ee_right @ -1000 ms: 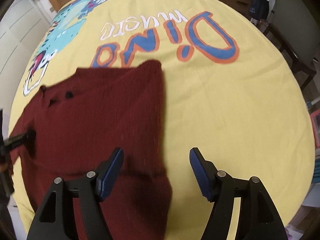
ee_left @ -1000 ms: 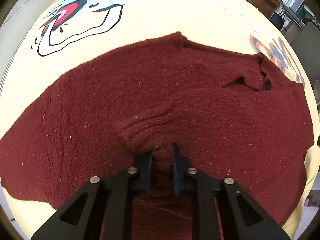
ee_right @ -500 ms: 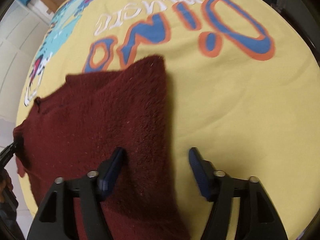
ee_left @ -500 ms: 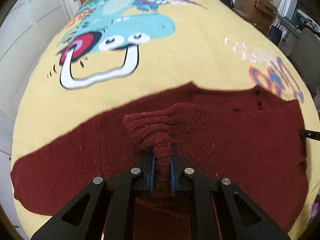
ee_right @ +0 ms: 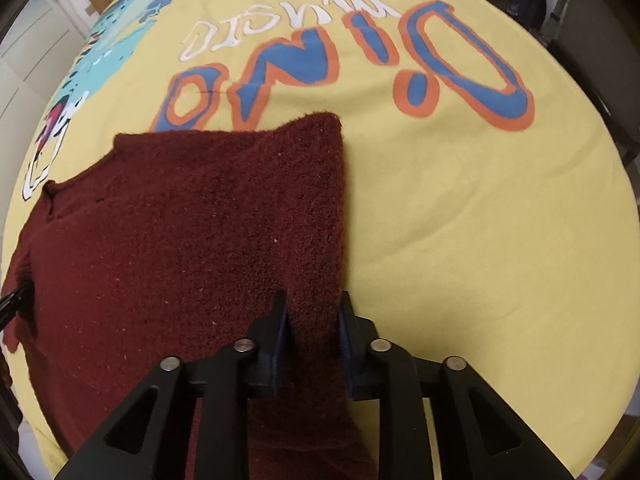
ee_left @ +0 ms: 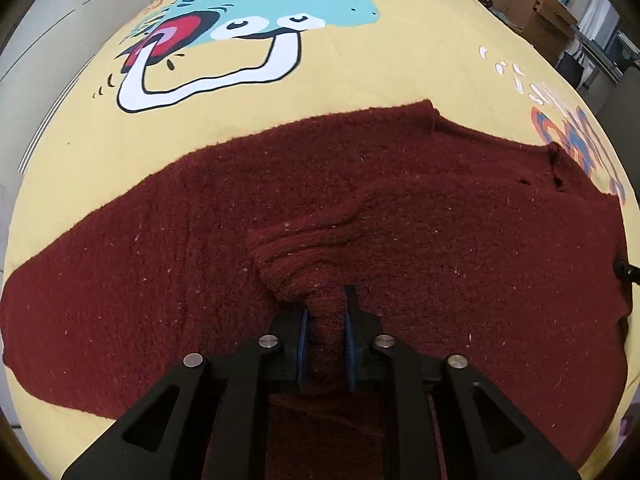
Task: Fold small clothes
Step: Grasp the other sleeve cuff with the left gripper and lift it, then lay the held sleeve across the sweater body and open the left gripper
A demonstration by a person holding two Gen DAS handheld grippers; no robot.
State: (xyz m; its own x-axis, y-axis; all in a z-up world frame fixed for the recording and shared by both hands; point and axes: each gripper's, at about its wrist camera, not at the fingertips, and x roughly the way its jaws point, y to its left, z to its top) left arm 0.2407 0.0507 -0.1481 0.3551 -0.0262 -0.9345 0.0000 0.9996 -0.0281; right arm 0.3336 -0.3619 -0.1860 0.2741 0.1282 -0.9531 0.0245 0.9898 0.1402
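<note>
Left gripper point(ee_left: 325, 312) low over maroon sweater point(ee_left: 400, 208), jaws nearly closed, pinching bunched fold of knit. Right gripper point(ee_right: 314, 320) low at sweater's right edge, jaws closed on that edge. Sweater spread flat across yellow dinosaur-print cover point(ee_right: 460, 208), collar toward far side. Bare cover to right and beyond. Near hem hidden beneath both grippers; left sleeve end cut off at frame edge. Room furniture blurred.

The maroon sweater point(ee_left: 400, 208) is a fuzzy, coarse knit with pale lint specks. The yellow bedspread point(ee_right: 460, 208) is smooth matt cloth with flat printed graphics. The fingers point(ee_right: 347, 344) are matt black plastic with ridged blue pads and shiny metal pins.
</note>
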